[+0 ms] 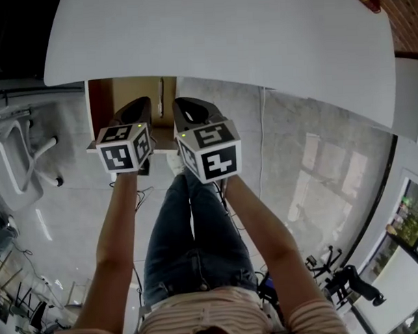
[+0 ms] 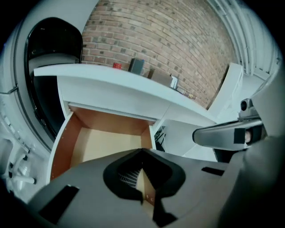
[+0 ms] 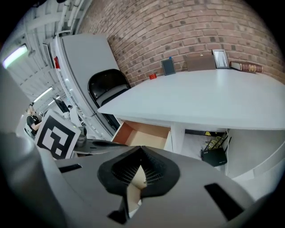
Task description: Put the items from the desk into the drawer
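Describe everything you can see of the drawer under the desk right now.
The drawer is pulled out from just beneath the white desk. It is an open-topped box with reddish-brown, wood-look side and back walls, a paler tan floor and white edging along its rim. No item shows on the part of the floor that is in view. Its near end is hidden in both gripper views. Nothing can be seen touching it apart from the desk it slides under.
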Motion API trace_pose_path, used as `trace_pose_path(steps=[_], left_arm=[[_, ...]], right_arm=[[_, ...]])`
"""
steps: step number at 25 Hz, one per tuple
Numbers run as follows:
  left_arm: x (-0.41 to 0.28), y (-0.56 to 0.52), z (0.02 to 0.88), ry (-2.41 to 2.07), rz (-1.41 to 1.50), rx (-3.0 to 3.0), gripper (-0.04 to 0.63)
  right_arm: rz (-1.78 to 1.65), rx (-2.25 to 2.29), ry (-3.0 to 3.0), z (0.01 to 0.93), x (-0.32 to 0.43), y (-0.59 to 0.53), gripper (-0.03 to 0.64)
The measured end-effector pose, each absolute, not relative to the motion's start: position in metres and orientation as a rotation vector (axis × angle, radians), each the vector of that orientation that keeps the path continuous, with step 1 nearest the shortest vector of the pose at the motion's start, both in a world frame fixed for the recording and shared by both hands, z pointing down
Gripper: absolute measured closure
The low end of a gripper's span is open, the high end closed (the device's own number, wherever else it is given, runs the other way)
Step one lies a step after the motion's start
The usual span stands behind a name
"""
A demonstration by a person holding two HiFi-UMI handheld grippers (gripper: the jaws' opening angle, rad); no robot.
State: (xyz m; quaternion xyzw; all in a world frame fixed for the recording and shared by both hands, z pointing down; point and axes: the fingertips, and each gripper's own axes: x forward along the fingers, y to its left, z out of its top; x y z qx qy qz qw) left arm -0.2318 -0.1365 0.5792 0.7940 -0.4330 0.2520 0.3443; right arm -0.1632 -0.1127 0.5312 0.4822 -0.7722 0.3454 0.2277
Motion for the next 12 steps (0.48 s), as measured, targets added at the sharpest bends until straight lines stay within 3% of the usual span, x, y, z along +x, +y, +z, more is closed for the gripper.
trace_pose_path(steps=[12], left_arm=[[-0.252,-0.128,0.445,-1.272,0.421,2.295,0.586]], right_arm=[[0.758,1.424,-2.393,0.412,-0.165,-0.119,0.6]])
